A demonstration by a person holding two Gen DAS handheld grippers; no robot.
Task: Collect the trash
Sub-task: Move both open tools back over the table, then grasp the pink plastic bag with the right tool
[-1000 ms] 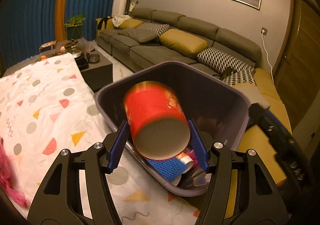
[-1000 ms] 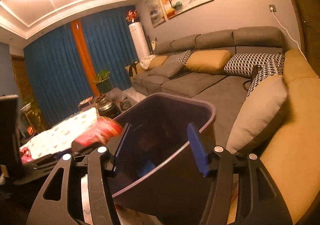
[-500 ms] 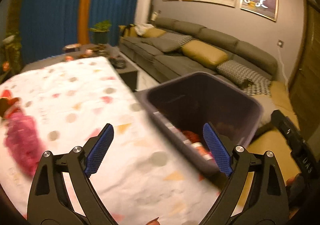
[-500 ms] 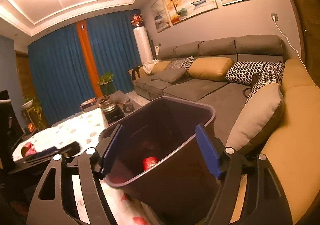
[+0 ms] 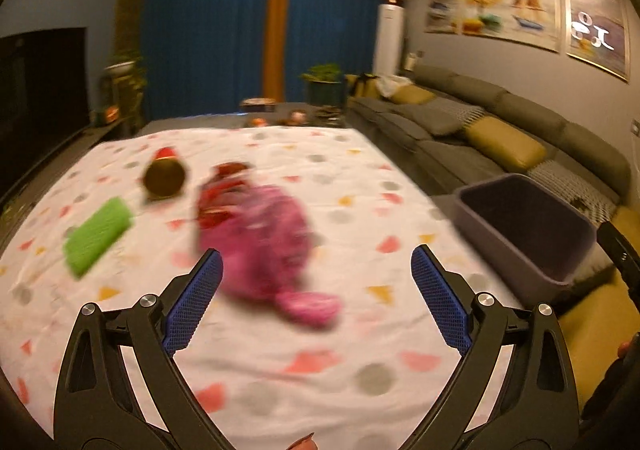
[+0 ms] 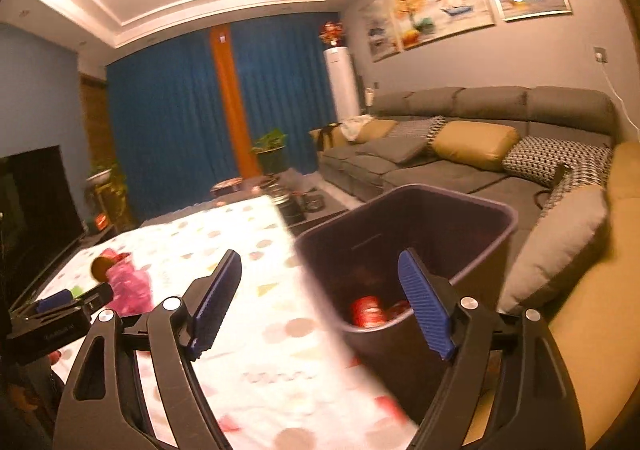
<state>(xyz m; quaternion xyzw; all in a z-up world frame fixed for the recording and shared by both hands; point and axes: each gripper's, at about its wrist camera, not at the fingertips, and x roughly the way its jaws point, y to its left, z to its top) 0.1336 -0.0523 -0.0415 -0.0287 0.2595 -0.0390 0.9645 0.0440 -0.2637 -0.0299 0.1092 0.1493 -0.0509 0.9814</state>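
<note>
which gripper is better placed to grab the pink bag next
Left. The left gripper is open with the pink bag right ahead on the tablecloth; the right gripper faces the bin, the bag off to its side.

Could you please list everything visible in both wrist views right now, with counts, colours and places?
pink bag: 1, pink with red at its far end, lying mid-tablecloth, blurred.
green foam sleeve: 1, green, on the cloth left of the bag.
can: 1, red with a gold end, lying beyond the sleeve.
bin: 1, dark purple, at the table's right edge beside the sofa.
red cans in bin: at least 1, red, at the bottom.
tablecloth: 1, white with coloured shapes.
sofa: 1, grey, mustard and patterned cushions, along the right wall.
left tongs: open, above the cloth, empty.
right tongs: open, near the bin, empty.
</note>
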